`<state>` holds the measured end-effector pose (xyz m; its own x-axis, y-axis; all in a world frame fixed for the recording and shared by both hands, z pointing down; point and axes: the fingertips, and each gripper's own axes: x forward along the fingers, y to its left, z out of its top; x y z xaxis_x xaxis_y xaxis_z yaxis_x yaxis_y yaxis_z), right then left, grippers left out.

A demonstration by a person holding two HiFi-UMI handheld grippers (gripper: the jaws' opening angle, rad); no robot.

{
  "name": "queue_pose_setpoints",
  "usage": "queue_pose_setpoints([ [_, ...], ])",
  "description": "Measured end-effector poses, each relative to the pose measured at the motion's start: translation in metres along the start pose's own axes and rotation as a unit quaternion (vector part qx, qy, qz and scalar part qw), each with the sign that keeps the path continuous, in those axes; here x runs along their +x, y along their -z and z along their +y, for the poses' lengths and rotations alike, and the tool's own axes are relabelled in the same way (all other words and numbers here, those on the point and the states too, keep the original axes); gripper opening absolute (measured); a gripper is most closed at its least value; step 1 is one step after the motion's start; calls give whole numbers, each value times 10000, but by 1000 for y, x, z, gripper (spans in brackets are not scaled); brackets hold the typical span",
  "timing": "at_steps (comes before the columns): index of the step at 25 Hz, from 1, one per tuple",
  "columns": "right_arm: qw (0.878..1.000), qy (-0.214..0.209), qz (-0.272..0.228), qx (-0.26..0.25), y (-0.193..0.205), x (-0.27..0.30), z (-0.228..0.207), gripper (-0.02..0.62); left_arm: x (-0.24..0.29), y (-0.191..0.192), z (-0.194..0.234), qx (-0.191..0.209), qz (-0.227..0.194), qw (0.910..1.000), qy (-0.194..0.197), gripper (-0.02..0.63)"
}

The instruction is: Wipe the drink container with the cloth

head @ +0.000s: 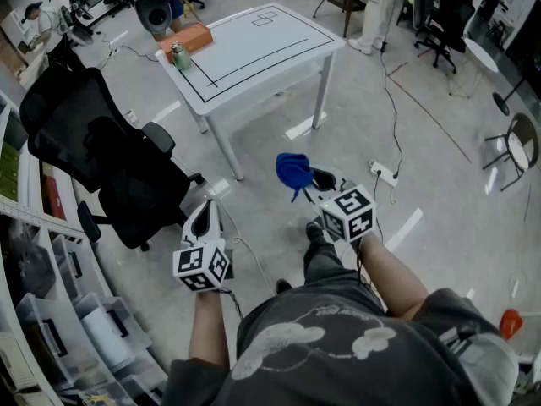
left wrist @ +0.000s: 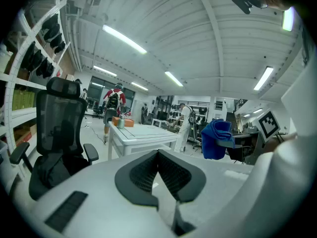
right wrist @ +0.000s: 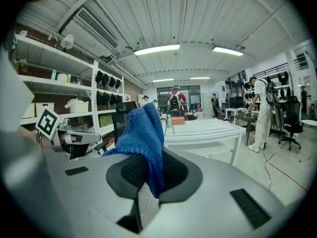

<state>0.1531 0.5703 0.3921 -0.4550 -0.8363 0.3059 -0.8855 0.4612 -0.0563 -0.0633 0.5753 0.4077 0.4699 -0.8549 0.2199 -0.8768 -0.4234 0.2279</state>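
Observation:
The drink container (head: 180, 55), a green bottle, stands at the left end of the white table (head: 270, 45), far ahead of me. It is small in the left gripper view (left wrist: 121, 122) and the right gripper view (right wrist: 169, 120). My right gripper (head: 309, 179) is shut on the blue cloth (head: 292, 172), which bunches up between its jaws (right wrist: 143, 138) and also shows in the left gripper view (left wrist: 216, 139). My left gripper (head: 205, 207) is shut with nothing in it (left wrist: 158, 155). Both grippers hang over the floor, well short of the table.
An orange box (head: 188, 36) lies next to the bottle. A black office chair (head: 101, 159) stands to the left between me and the table. Shelves (head: 34, 294) line the left side. A power strip (head: 385, 174) and cables lie on the floor; a folding chair (head: 516, 146) stands at right.

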Motion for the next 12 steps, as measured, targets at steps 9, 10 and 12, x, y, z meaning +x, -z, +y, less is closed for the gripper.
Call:
queue_pose_setpoints([
  [9, 9998, -125, 164, 66, 12, 21, 29, 40, -18, 13, 26, -100, 123, 9998, -143, 2],
  [10, 9996, -143, 212, 75, 14, 23, 30, 40, -20, 16, 31, -146, 154, 9996, -191, 2],
  [12, 9994, -175, 286, 97, 20, 26, 32, 40, -23, 24, 37, -245, 207, 9991, -269, 2],
])
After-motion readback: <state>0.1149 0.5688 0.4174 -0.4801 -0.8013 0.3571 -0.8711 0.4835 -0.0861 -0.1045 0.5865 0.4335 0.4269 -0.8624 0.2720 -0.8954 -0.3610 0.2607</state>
